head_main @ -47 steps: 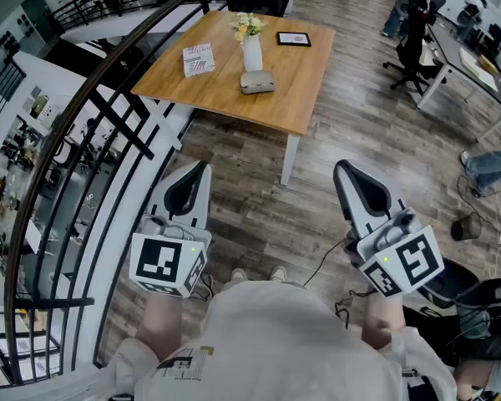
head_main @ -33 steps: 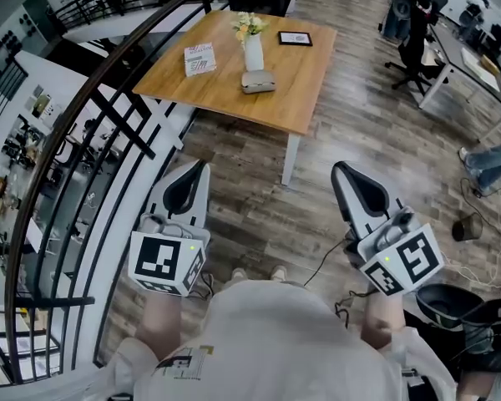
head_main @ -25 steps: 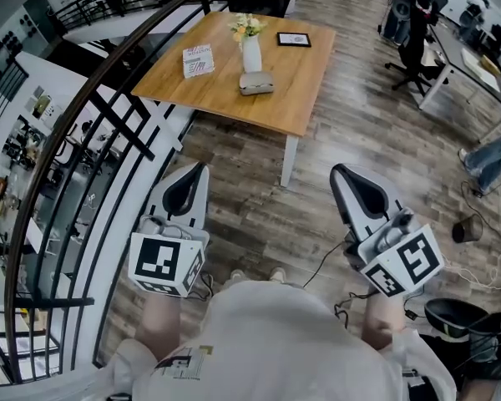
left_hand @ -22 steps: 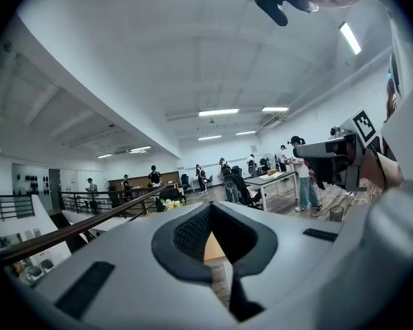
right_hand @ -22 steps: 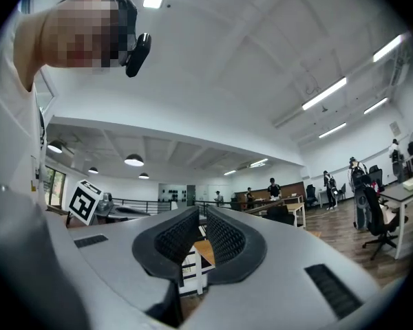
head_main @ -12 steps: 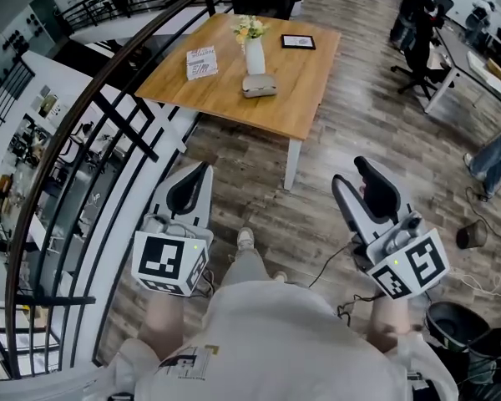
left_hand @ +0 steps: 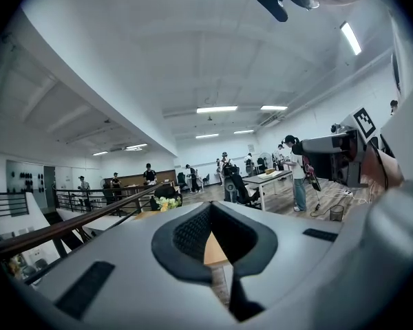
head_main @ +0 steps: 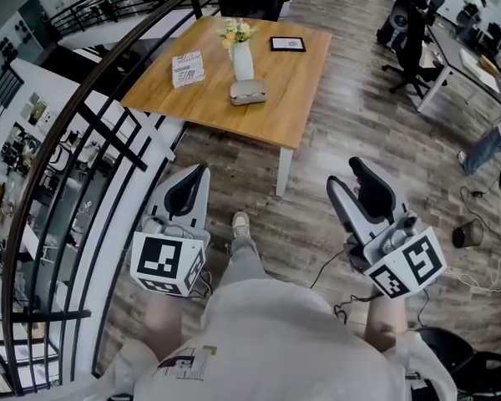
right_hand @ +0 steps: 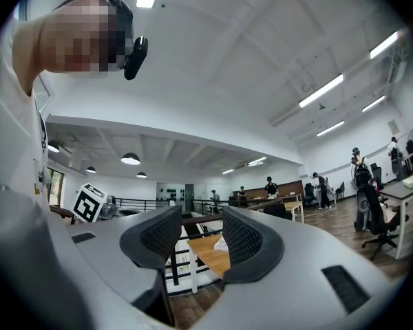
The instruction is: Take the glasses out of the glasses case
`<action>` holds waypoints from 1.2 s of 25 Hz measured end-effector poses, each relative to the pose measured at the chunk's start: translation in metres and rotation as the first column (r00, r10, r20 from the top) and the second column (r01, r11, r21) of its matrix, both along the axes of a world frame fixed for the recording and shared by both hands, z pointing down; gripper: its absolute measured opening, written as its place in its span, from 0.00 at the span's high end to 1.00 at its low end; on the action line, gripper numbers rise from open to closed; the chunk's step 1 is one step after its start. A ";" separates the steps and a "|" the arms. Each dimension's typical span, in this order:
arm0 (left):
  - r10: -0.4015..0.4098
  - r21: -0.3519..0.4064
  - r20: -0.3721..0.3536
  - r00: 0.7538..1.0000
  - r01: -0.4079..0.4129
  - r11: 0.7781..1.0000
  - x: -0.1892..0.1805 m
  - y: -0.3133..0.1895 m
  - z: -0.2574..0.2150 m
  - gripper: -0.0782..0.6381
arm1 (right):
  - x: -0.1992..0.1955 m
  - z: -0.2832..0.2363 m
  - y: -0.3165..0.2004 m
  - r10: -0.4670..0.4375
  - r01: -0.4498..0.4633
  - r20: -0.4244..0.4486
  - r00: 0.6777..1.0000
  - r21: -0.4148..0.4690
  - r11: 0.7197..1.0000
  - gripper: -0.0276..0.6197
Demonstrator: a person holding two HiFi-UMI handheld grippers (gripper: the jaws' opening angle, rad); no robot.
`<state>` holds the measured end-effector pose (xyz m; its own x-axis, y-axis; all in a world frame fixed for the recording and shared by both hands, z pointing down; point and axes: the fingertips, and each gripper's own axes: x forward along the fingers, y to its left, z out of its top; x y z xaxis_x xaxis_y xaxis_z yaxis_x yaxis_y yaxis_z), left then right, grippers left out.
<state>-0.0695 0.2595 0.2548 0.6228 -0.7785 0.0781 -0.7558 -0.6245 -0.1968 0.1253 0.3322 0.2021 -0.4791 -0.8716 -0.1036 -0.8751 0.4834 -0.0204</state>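
Mid-stride, the person carries the left gripper [head_main: 202, 171] clenched and empty. The right gripper [head_main: 345, 174], jaws just opened on nothing, looks readied for the glasses case [head_main: 248, 93], closed on the wooden table [head_main: 301, 90] at twelve o'clock.

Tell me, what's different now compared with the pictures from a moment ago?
The right gripper has just opened its jaws, with nothing between them. The person has stepped forward toward the table: one shoe now shows ahead. Nothing was picked up. The left gripper stayed shut and empty, and the glasses case still lies closed on the table beside the vase.
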 end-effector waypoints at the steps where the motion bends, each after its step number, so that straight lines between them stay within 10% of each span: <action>1: 0.000 -0.003 0.000 1.000 0.000 1.000 0.001 -0.007 0.002 0.87 | 0.000 0.002 -0.008 -0.001 0.000 -0.005 1.000 -0.004 1.000 0.64; 30: 0.054 -0.141 0.002 0.999 -0.053 0.989 -0.051 -0.420 0.037 0.87 | -0.087 0.043 -0.439 -0.062 0.053 -0.046 0.997 -0.172 0.984 0.64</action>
<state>-0.1207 -0.1601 0.2915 0.6623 -0.7252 0.1881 -0.7199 -0.6856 -0.1085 0.0385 -0.1068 0.2455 -0.5299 -0.8451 0.0702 -0.8479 0.5264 -0.0635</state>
